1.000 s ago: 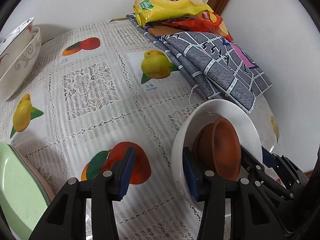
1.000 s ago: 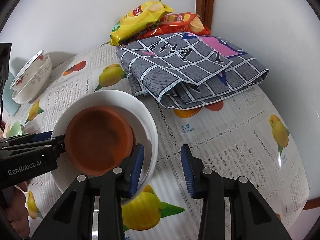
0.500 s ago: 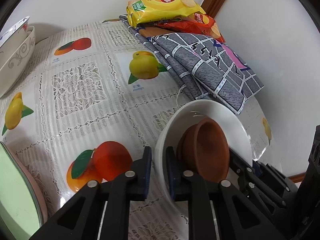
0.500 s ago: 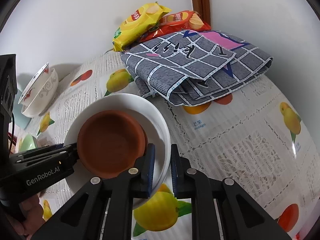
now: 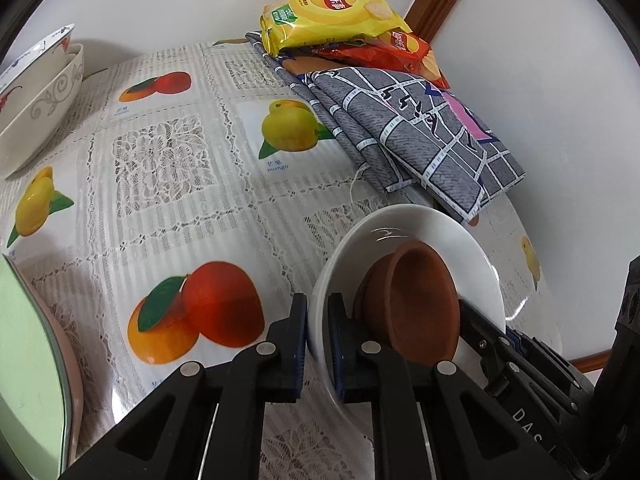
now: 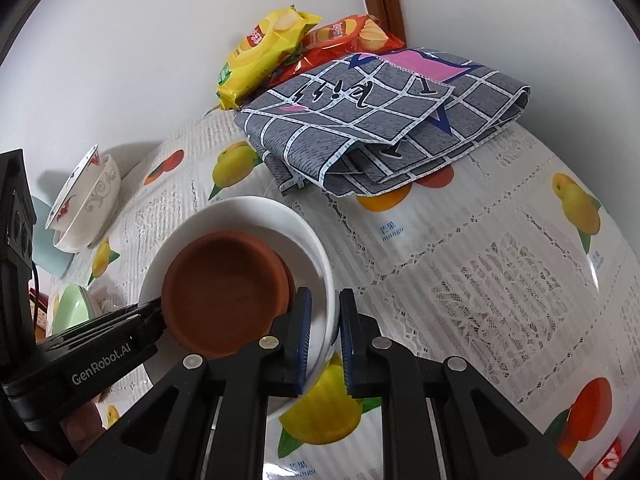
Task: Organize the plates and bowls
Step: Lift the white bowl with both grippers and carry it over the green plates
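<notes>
A white bowl (image 5: 424, 232) (image 6: 240, 212) holds brown clay dishes (image 5: 416, 304) (image 6: 224, 288) nested inside it. My left gripper (image 5: 318, 332) is shut on the bowl's left rim, one pad outside and one inside. On the opposite rim my right gripper (image 6: 325, 328) is shut the same way. The bowl looks tilted and raised a little off the fruit-print tablecloth (image 5: 168, 184) (image 6: 460, 272). Stacked patterned bowls (image 5: 36, 96) (image 6: 86, 200) stand at the far left. Green and pink plates (image 5: 28, 360) (image 6: 72, 308) lie at the near left.
A folded grey checked cloth (image 5: 408, 136) (image 6: 384, 120) lies at the back right, with a yellow crisp bag (image 5: 332, 16) (image 6: 264, 48) and a red one (image 5: 392, 52) (image 6: 344, 36) behind it. White walls close the corner. A light blue plate (image 6: 48, 240) sits under the patterned bowls.
Both grippers have closed from open onto opposite rims of the white bowl. The bowl with the brown dishes has tilted and lifted slightly.
</notes>
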The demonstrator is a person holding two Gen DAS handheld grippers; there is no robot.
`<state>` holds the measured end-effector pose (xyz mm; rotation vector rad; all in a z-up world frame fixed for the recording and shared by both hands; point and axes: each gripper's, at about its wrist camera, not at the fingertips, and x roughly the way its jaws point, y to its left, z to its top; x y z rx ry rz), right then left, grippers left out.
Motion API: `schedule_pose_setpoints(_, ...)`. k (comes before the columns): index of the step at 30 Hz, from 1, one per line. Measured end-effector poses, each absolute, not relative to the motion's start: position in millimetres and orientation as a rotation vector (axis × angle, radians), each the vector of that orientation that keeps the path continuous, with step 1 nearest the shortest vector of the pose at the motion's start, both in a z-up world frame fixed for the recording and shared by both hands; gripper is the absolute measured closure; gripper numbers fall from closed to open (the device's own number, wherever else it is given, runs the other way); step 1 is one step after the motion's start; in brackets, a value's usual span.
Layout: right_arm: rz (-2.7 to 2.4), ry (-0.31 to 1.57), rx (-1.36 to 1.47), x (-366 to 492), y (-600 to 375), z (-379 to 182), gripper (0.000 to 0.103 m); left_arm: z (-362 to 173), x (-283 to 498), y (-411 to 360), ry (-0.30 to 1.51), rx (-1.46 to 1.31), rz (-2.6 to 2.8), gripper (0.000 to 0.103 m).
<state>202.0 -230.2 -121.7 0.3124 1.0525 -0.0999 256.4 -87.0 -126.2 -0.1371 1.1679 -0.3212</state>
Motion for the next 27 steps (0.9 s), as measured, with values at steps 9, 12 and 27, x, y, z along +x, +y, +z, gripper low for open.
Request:
schedule_pose_setpoints(9, -0.111, 1.061, 0.316, 188.5, -225.4, -118.7, 0.090, -124.7, 241.9, -81.2, 1.169, -0.159, -0.320, 0.092)
schedule_pose_setpoints(12, -0.112, 1.059, 0.314, 185.0, -222.9, -115.5, 0.091, -122.4, 236.5, -77.6, 1.164, -0.174, -0.318, 0.092)
schedule_pose_setpoints(27, -0.091, 1.030, 0.302, 167.8, -204.7, -88.3, 0.091, -95.5, 216.4, -54.6, 1.130, -0.207, -0.308, 0.092)
